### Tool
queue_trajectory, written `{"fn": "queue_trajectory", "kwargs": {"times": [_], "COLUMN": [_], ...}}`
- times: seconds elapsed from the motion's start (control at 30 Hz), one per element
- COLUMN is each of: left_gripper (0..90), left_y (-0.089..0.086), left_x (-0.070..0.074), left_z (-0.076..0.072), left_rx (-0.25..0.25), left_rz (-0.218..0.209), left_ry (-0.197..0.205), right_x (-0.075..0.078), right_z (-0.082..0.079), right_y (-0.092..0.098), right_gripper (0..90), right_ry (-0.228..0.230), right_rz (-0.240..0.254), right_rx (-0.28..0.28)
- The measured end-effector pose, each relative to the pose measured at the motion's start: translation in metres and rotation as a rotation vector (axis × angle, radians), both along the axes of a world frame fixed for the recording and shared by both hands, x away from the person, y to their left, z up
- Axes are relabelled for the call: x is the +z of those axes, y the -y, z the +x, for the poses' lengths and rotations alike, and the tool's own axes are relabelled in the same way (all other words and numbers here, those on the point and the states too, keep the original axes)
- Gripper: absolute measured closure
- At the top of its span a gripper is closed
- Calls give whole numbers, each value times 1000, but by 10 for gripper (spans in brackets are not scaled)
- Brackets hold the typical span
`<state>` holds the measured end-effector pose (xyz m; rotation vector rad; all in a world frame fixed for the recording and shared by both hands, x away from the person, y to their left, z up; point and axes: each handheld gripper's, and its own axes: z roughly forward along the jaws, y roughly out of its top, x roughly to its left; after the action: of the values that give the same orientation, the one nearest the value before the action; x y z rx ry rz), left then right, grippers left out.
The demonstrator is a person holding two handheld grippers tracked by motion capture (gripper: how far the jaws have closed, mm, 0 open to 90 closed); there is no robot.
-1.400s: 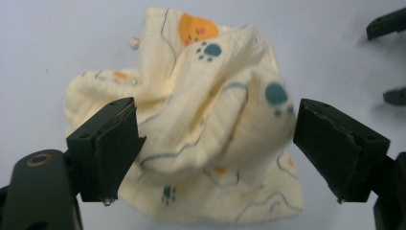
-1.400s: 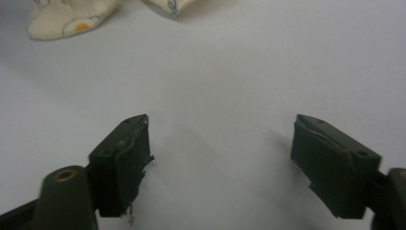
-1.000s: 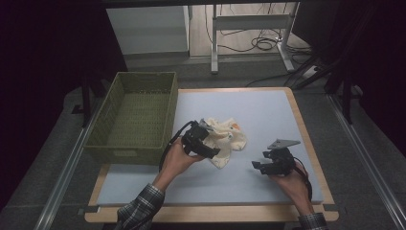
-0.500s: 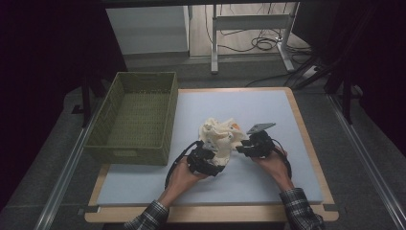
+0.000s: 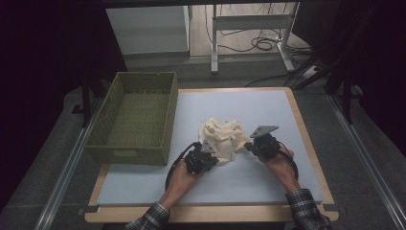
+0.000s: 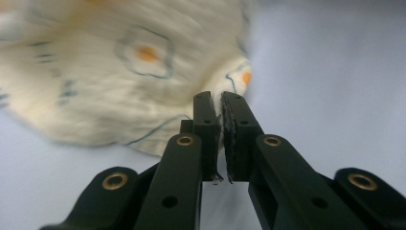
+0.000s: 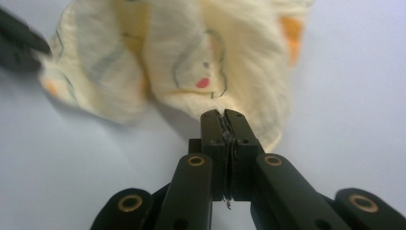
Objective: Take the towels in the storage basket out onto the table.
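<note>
On a wooden-edged table (image 5: 306,143) covered by a pale blue-grey mat (image 5: 258,110), a crumpled cream cloth (image 5: 219,139) with printed orange and blue figures lies near the middle, slightly toward the person. A green woven basket (image 5: 136,117) stands at the table's left edge, well apart from the cloth. Beyond the table, a dim room with a grey floor, a white desk frame (image 5: 249,24) and loose cables (image 5: 261,44) on the floor. Both forearms, in plaid sleeves (image 5: 304,208), enter from the near edge and converge on the cloth. Left gripper (image 5: 207,154) meets the cloth's near-left edge; right gripper (image 5: 249,146) meets its near-right edge, each held low over the mat. In the left gripper view, the jaws have just been closing and are clenched on a fold of the cloth (image 6: 143,72), a thin edge pinched between the pads. In the right gripper view, the jaws have likewise just been closing and clamp the cloth's (image 7: 191,62) lower hem, the fabric bunched just beyond the tips.
</note>
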<state>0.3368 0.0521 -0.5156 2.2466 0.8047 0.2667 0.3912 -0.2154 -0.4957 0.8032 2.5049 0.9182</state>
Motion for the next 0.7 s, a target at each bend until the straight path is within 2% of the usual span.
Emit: {"fn": "queue_trajectory", "kwargs": {"times": [0.07, 0.13, 0.17, 0.3, 0.43, 0.5, 0.53, 0.57, 0.63, 0.7], "left_gripper": [851, 849, 848, 847, 844, 827, 789, 699, 595, 497], "left_y": [-8, -16, -18, -26, -31, -33, -34, -33, -33, -34], "left_x": [4, 7, 8, 11, 13, 10, 8, 6, 3, 4], "left_z": [-3, -7, -8, -16, -23, -22, -21, -21, -21, -23], "left_rx": [14, 20, 18, 11, 5, 7, 11, 15, 24, 30], "left_rz": [-15, -17, -16, -30, -40, -51, -53, -49, -44, -39], "left_ry": [2, -1, -2, -16, -11, -36, -50, -53, -53, -43], "right_x": [8, 15, 21, 35, 50, 54, 53, 50, 44, 40], "right_z": [-6, -11, -15, -26, -36, -37, -35, -33, -28, -28], "right_y": [15, 32, 44, 71, 90, 94, 94, 93, 92, 96], "right_gripper": [878, 878, 878, 877, 873, 862, 823, 731, 684, 648], "right_ry": [10, 10, 14, 18, 29, 27, 7, 3, 7, -3], "right_rz": [6, 32, 30, 44, 67, 98, 112, 101, 53, 69], "right_rx": [-20, -40, -55, -86, -104, -103, -106, -125, -152, -164]}}
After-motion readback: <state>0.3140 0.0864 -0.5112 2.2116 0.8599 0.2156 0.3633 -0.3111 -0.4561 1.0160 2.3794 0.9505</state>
